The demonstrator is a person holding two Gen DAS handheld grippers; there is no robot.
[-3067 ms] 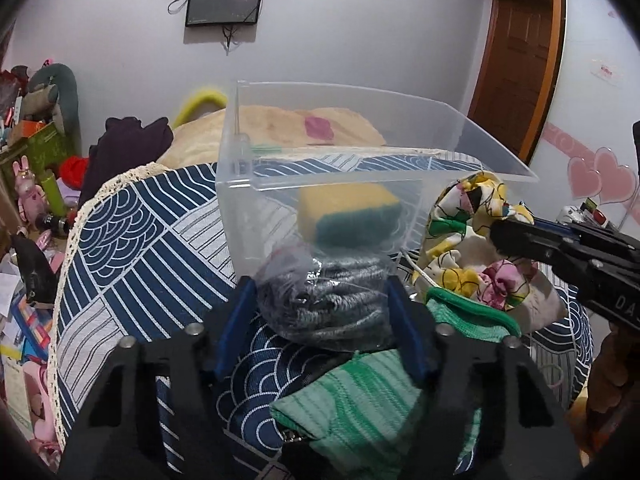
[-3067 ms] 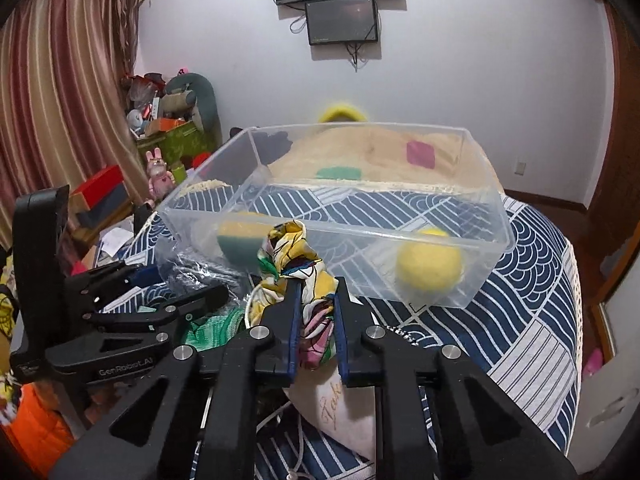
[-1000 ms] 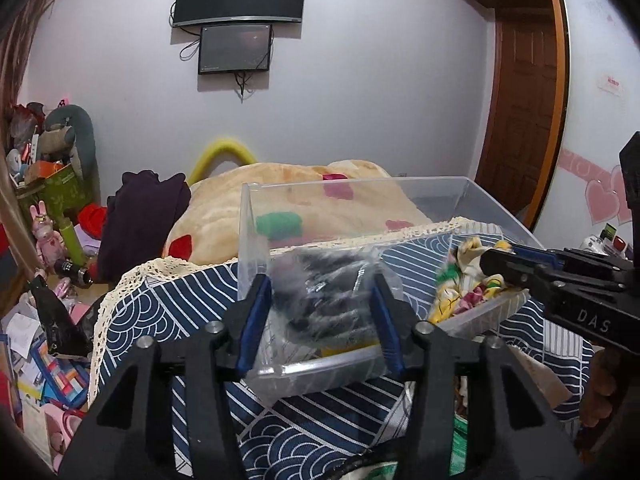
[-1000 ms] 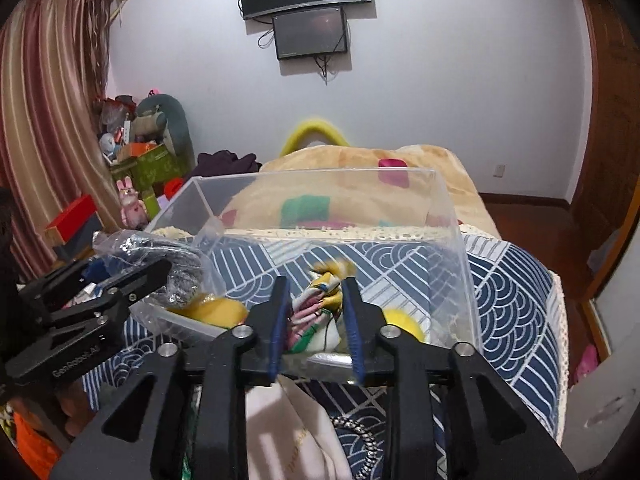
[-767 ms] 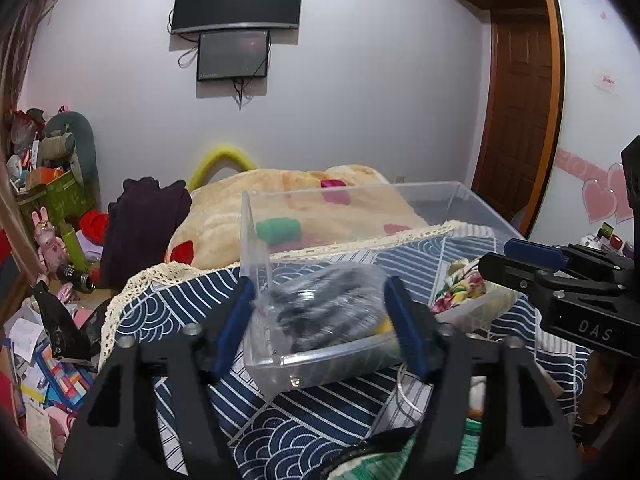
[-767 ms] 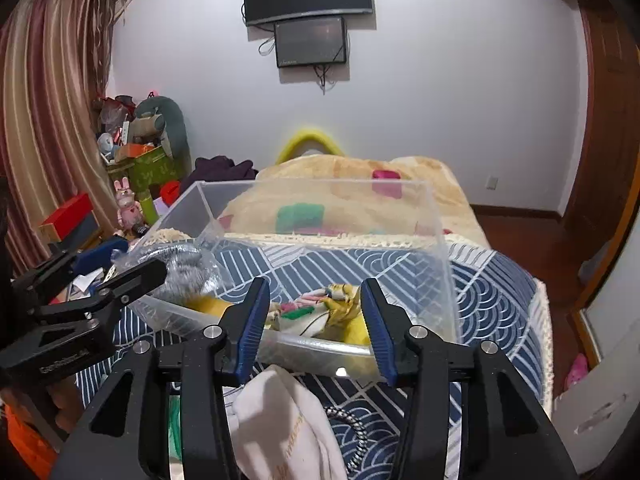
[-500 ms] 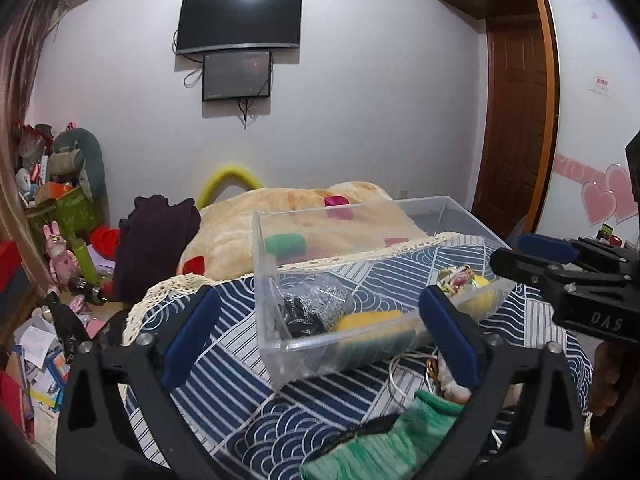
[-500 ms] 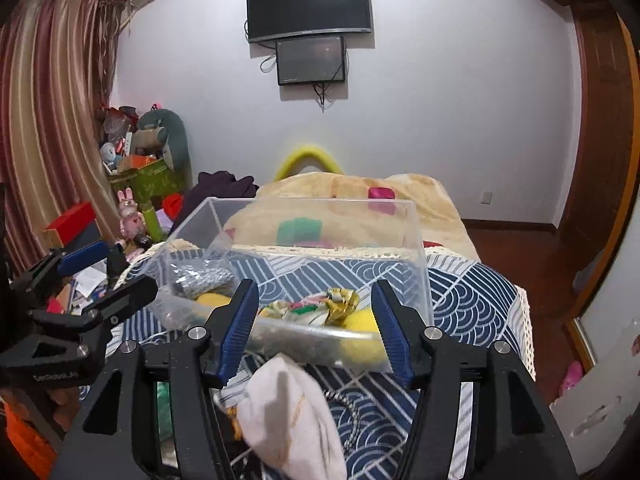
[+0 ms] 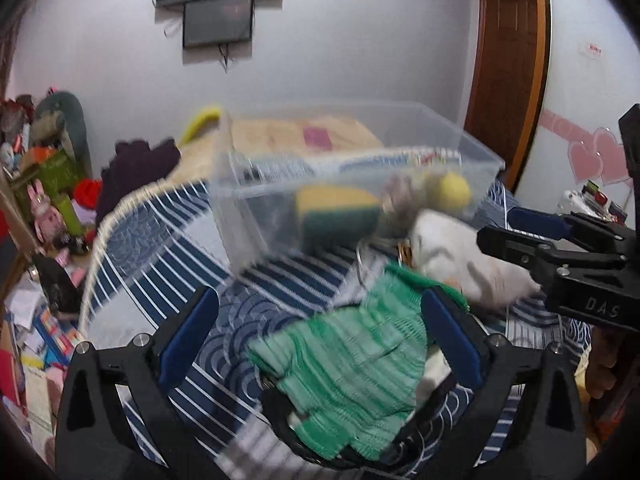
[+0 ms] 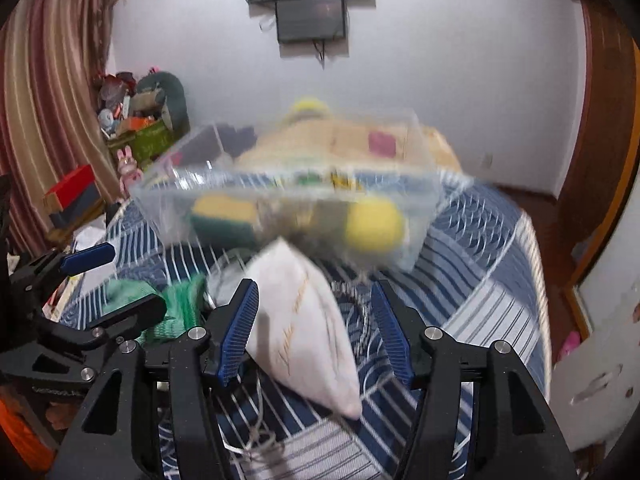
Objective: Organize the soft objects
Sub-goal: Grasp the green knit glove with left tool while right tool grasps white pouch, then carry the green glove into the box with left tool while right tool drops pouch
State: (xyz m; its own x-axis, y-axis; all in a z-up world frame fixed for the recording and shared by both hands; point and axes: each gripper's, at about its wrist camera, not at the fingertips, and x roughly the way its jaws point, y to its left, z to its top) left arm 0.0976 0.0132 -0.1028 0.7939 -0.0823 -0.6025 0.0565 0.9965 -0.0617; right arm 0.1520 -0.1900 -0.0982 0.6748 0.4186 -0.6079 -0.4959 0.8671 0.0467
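Observation:
A clear plastic bin (image 9: 476, 168) (image 10: 424, 216) stands on the blue patterned bedspread (image 9: 160, 252). It holds a yellow-green sponge (image 9: 336, 212) (image 10: 224, 216), a yellow ball (image 9: 454, 190) (image 10: 374, 222) and blurred cloth. My left gripper (image 9: 320, 320) is open and empty, just above a green knitted cloth (image 9: 352, 364) (image 10: 176, 300). My right gripper (image 10: 316, 316) (image 9: 516, 228) is open and empty, with a white cloth pouch (image 10: 304, 332) (image 9: 460, 256) lying between its fingers.
A thin cord (image 10: 256, 440) lies on the bedspread by the pouch. Toys and boxes (image 9: 44, 184) crowd the floor at the left. A wooden door (image 9: 508, 80) is at the right. A bed with a tan blanket (image 10: 360, 140) lies behind the bin.
Both grippers opened and let the bagged scrubber and the floral cloth go in the bin, then drew back and dropped low over the green cloth and the white pouch.

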